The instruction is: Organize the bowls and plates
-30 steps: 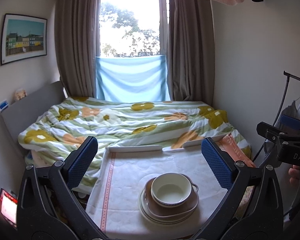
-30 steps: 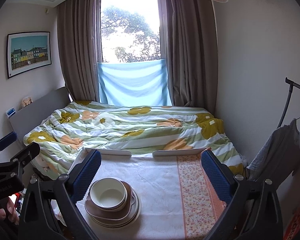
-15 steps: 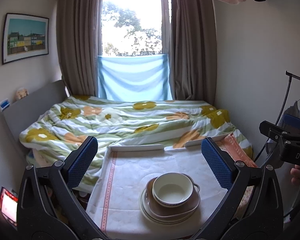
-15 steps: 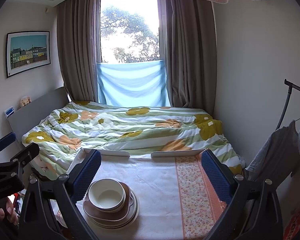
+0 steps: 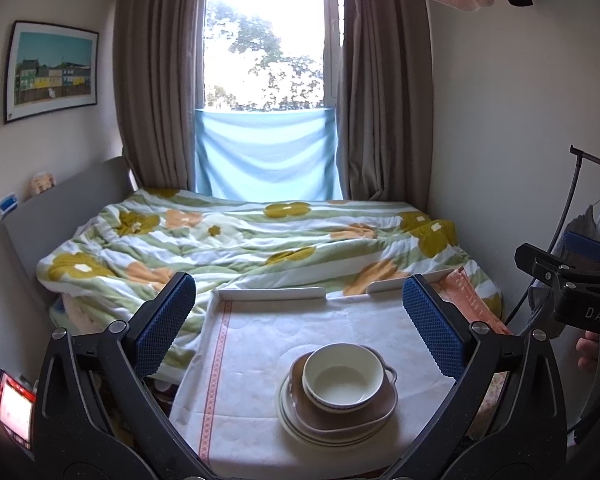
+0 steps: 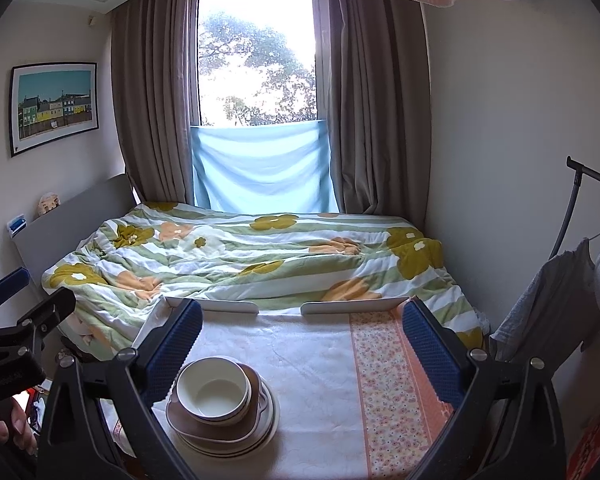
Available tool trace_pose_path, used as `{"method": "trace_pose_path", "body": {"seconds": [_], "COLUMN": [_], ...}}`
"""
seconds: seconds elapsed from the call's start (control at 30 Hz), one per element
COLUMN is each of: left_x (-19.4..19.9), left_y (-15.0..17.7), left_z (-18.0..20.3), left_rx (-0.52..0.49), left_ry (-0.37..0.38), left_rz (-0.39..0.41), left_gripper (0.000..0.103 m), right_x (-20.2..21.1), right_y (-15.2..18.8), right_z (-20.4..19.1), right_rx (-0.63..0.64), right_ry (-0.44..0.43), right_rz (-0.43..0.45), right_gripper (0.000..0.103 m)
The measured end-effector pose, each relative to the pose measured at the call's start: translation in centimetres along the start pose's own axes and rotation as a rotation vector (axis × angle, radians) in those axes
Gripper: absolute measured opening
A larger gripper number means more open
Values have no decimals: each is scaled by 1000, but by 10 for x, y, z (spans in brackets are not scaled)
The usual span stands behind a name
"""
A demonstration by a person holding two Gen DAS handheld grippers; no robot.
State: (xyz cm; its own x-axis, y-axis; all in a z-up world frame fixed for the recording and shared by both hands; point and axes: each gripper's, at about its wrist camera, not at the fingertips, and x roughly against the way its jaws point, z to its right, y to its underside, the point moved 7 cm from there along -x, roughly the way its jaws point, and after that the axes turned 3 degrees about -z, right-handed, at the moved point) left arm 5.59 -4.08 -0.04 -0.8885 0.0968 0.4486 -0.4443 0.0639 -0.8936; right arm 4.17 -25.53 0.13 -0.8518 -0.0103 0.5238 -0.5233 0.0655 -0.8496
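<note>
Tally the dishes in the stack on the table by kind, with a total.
White bowl on top: 1
Brown squarish dish under it: 1
Pale handled dish whose edge shows beneath: 1
Cream round plates at the bottom: at least 2, rims too close to separate
Total: at least 5

Daylight pouring through window (image 5: 266, 40) at top centre; brown curtains (image 5: 156, 92) hanging either side; floral duvet (image 5: 236, 240) covering bed mid-frame; framed picture (image 5: 52, 70) hanging upper left.
</note>
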Motion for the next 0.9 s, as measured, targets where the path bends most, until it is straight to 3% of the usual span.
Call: {"method": "trace_pose_path", "body": {"seconds": [0.9], "left_x": [6], "left_y": [-2], "left_z": [-14], "left_rx": [-8], "left_ry": [-54], "left_rz": [53], "left_gripper": [103], "right_x": [-4], "right_y": [0], "right_z": [-2], "right_rx": [2], "right_ry": [2], "right_rz": [-7], "right_gripper": [100]}}
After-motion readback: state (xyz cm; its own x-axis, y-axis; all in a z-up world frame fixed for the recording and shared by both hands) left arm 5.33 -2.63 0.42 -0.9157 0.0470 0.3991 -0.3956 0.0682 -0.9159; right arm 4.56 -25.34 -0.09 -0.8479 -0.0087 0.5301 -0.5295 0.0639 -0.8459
